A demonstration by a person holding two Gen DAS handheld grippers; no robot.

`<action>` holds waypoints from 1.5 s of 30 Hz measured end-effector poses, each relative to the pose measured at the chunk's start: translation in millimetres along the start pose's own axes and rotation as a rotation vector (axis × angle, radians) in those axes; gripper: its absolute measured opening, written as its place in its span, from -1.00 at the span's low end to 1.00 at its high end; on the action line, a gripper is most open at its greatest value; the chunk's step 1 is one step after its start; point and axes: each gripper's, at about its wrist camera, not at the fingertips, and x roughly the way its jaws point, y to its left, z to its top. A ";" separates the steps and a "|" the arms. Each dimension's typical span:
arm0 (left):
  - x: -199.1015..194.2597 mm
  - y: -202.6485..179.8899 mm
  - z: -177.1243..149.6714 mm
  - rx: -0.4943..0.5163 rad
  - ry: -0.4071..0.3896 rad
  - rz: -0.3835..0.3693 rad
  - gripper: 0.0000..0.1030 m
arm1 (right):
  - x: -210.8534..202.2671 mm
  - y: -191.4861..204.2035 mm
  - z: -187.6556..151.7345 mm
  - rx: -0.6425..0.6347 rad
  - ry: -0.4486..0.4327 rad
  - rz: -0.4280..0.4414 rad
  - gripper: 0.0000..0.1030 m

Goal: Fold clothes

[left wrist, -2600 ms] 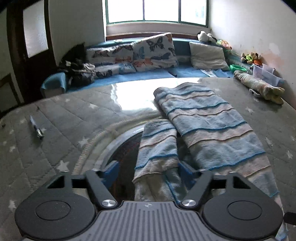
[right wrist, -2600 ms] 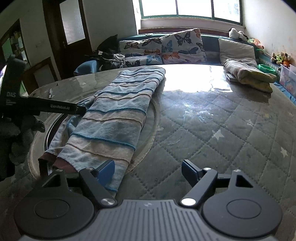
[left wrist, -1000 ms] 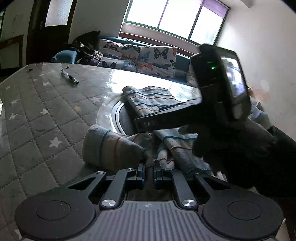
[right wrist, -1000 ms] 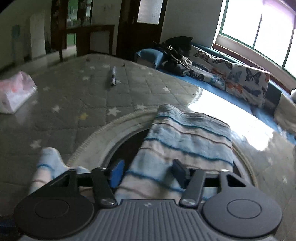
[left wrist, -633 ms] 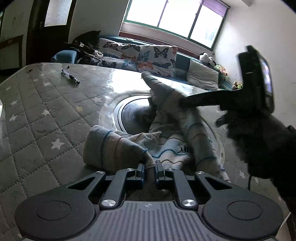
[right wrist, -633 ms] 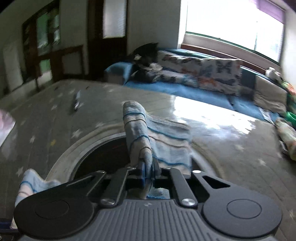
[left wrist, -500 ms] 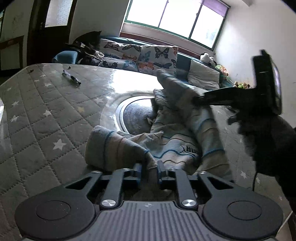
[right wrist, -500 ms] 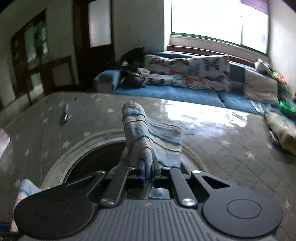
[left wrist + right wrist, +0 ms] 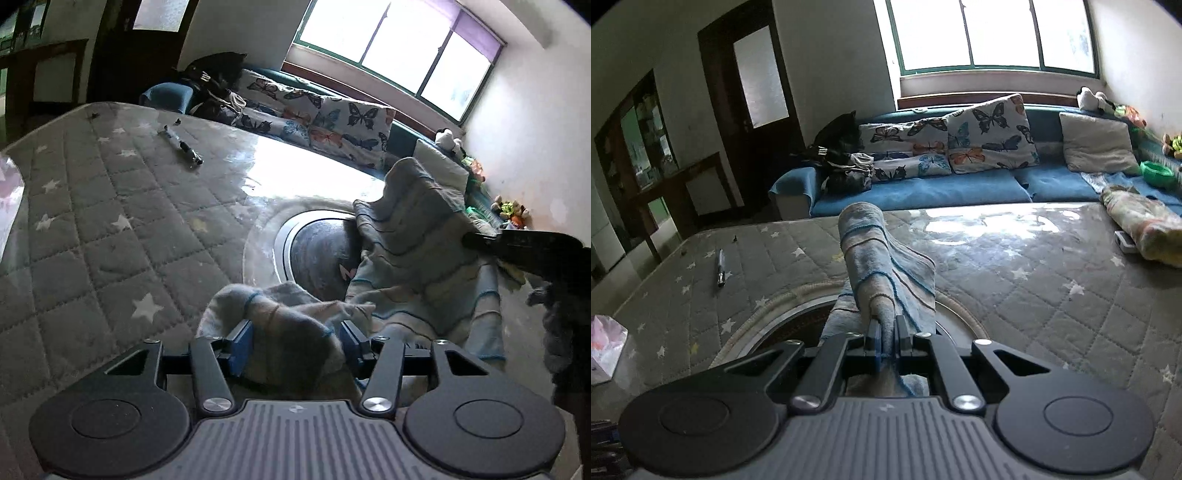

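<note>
A blue and beige striped garment (image 9: 413, 240) lies partly bunched on the quilted star-patterned table (image 9: 110, 229), over a round inset. My left gripper (image 9: 295, 341) is open, its blue pads apart on either side of a bunched end of the garment (image 9: 280, 321). My right gripper (image 9: 885, 334) is shut on another end of the striped garment (image 9: 871, 254) and holds it raised above the table. The right gripper also shows in the left wrist view (image 9: 524, 251), with cloth draped from it.
A pen (image 9: 181, 146) lies at the table's far left, also in the right wrist view (image 9: 720, 272). A rolled cloth bundle (image 9: 1145, 225) sits at the far right. A pink and white bag (image 9: 605, 343) is at the left edge. A blue sofa with butterfly cushions (image 9: 960, 147) stands behind.
My left gripper has opened and let go of the bunched end. My right gripper has carried its held end further right and up.
</note>
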 end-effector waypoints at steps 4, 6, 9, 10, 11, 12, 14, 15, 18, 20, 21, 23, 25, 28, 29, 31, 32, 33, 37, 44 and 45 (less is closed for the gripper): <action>8.0 -1.1 10.7 0.032 -0.019 -0.015 -0.90 | -3.0 -1.1 2.5 0.011 -0.005 0.006 -0.90; -0.6 -6.7 22.7 0.049 -0.080 -0.027 -0.92 | -5.1 0.0 5.1 0.008 -0.011 0.002 -0.90; -21.6 -18.5 48.7 0.071 -0.215 -0.044 -0.92 | -9.0 5.0 9.5 0.002 -0.033 0.001 -0.90; -32.4 -19.8 55.1 0.080 -0.265 -0.043 -0.92 | -10.7 8.1 11.8 0.000 -0.044 0.008 -0.90; -42.7 -22.1 61.2 0.088 -0.309 -0.039 -0.92 | -12.4 11.2 14.1 -0.002 -0.056 0.016 -0.90; -50.6 -24.8 67.4 0.092 -0.351 -0.032 -0.92 | -14.1 17.4 18.5 -0.011 -0.073 0.030 -0.90; -62.1 -25.5 76.6 0.091 -0.420 -0.004 -0.92 | -15.1 33.0 26.7 -0.039 -0.101 0.067 -0.90; -65.5 -22.4 78.7 0.084 -0.438 0.023 -0.92 | -14.3 40.6 29.8 -0.053 -0.107 0.088 -0.89; -75.5 -13.2 85.0 0.063 -0.491 0.106 -0.92 | -9.5 77.6 36.2 -0.137 -0.104 0.198 -0.65; -72.3 -3.5 87.8 0.033 -0.475 0.164 -0.92 | -10.7 96.8 35.5 -0.199 -0.106 0.241 -0.34; -71.3 4.6 86.6 0.015 -0.452 0.198 -0.92 | -12.5 104.9 34.7 -0.224 -0.108 0.259 -0.35; -63.3 18.4 85.9 -0.012 -0.406 0.267 -0.92 | -16.4 110.6 32.8 -0.262 -0.107 0.264 -0.35; -50.6 33.3 89.8 -0.038 -0.364 0.318 -0.92 | -18.5 108.9 30.6 -0.287 -0.097 0.248 -0.35; -34.8 55.1 90.6 -0.065 -0.311 0.375 -0.92 | -9.9 92.1 20.9 -0.289 -0.040 0.177 -0.35; -33.1 59.6 89.1 -0.069 -0.298 0.392 -0.92 | -5.4 84.7 15.9 -0.283 -0.015 0.151 -0.35; -25.8 65.1 85.3 -0.074 -0.268 0.415 -0.92 | 5.4 67.1 2.9 -0.263 0.045 0.096 -0.35; -19.0 67.2 86.0 -0.077 -0.251 0.420 -0.92 | 11.4 57.6 -4.2 -0.245 0.075 0.076 -0.35; -12.8 68.5 86.8 -0.075 -0.241 0.425 -0.92 | 15.9 48.0 -11.0 -0.216 0.103 0.069 -0.35; 1.5 67.0 92.0 -0.055 -0.236 0.449 -0.82 | 24.6 21.6 -36.7 -0.121 0.189 0.087 -0.34; 15.2 60.5 107.4 0.000 -0.284 0.439 -0.02 | 20.9 5.8 -59.8 -0.001 0.239 0.143 -0.38; 18.6 56.3 107.7 0.017 -0.282 0.414 -0.01 | 21.1 3.5 -60.8 0.022 0.240 0.155 -0.42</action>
